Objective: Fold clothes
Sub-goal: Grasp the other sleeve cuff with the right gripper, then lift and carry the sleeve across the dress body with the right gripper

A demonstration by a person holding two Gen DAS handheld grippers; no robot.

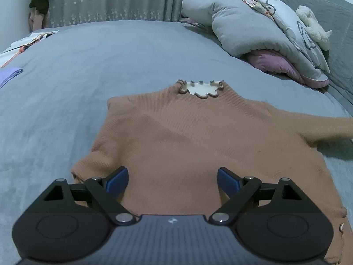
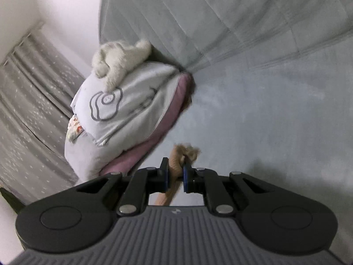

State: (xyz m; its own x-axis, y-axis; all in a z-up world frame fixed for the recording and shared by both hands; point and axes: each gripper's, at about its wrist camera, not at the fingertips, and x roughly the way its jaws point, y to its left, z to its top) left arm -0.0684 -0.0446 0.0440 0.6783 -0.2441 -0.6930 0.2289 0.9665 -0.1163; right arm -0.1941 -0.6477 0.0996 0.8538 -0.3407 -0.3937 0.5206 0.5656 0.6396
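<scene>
While lying flat on grey bedspread (image 1: pixel 66 84), ribbed orange knit sweater (image 1: pixel 176 132) spreading wide; left gripper (image 1: pixel 172 182) hovering, jaws wide; right gripper (image 2: pixel 175 174) pinching sleeve cuff (image 2: pixel 185 151).

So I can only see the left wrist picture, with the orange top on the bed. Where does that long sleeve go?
Observer: The sleeve cuff is pinched in the right tongs, which are shut on it.
Operator: Is it lying on the bed?
Observer: No, the cuff is lifted above the grey bed cover.
Operator: What's past those tongs?
Observer: The pillow pile with the white fluffy toy on top, against a padded grey headboard.
Operator: And my tongs?
Observer: The left tongs are open over the orange top, gripping nothing.
</scene>
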